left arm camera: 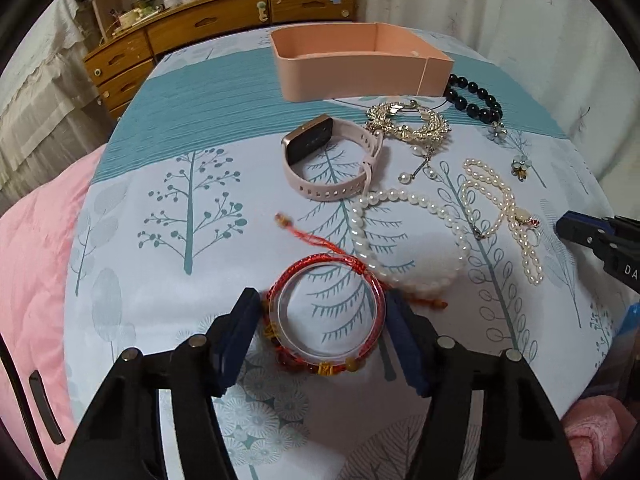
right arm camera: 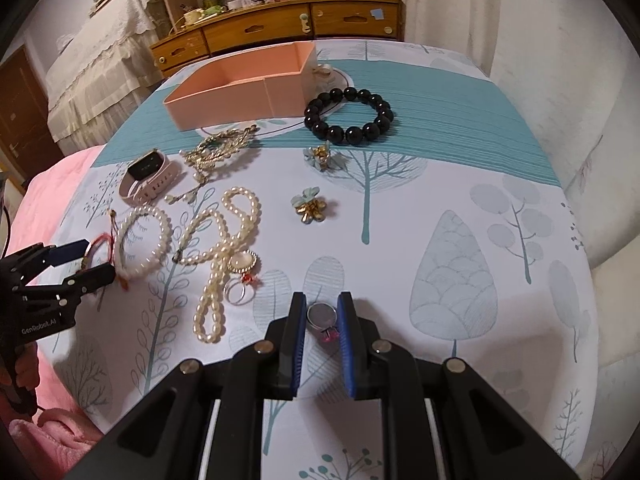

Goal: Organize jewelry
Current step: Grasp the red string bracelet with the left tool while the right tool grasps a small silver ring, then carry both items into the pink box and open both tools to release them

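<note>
While the pink box (left arm camera: 352,76) stood empty at the top centre of the left wrist view, both grippers were low over the tree-printed cloth (left arm camera: 160,240). The left gripper (left arm camera: 322,334) had its jaws on either side of the red bangle (left arm camera: 326,318) at the lower centre of the frame, and the pads seemed to touch its rim, so I judged it clamped on the bangle. The right gripper (right arm camera: 322,318) was almost together, pinching a small ring (right arm camera: 321,317) at the lower centre of its own view.

The bangle was round and smooth, so it could slip or pop out of the flat pads during a lift. Its red cord (left arm camera: 316,240) lay against the white pearl bracelet (left arm camera: 400,236), which could be dragged along. The ring was tiny and might drop or twist on the way to the box.

On the left gripper, in the right wrist view, "GenRobot.AI" was readable. On the right gripper (left arm camera: 592,240), at the right edge of the left view, only "DA" showed.
</note>
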A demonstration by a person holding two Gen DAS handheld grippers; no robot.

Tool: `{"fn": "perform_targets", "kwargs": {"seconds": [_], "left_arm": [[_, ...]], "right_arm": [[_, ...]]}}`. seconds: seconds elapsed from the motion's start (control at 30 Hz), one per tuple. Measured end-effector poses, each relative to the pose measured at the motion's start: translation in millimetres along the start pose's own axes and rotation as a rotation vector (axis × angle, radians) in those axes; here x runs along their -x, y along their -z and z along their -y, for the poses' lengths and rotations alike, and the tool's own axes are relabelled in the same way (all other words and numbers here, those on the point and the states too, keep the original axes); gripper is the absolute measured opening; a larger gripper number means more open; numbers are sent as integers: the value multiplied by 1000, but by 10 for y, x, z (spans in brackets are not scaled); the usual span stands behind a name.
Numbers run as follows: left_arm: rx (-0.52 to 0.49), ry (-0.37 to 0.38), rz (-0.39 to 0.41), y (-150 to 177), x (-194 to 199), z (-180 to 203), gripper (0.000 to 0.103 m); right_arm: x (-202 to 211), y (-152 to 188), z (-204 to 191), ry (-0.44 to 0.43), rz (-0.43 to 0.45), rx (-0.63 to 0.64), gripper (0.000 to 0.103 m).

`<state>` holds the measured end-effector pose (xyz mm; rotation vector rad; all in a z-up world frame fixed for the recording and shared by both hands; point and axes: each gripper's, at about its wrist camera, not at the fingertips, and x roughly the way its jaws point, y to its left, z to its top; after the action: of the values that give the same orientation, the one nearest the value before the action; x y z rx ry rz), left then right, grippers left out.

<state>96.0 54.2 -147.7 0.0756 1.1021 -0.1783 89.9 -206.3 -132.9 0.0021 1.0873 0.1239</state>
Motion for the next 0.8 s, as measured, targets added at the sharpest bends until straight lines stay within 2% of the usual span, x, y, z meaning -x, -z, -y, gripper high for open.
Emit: {"fn": "perform_targets", "kwargs": {"seconds": [0.13, 0.27, 0.47, 0.57, 0.8], "left_arm": [[-24, 1, -33, -54, -7, 21, 62], [-20, 41, -57, -151, 50, -13, 62], [1, 46, -42, -402, 223, -80, 62], [23, 25, -16, -606, 303, -136, 62], [12, -11, 123, -1162, 534, -242, 62]], "right_arm": [[43, -83, -26, 1, 7, 3, 16], [146, -227, -73, -33, 27, 23, 16], [349, -575, -146, -70, 96, 83, 16], [443, -791, -183, -74, 143, 108, 16], [466, -1321, -248, -136, 228, 130, 16]]}}
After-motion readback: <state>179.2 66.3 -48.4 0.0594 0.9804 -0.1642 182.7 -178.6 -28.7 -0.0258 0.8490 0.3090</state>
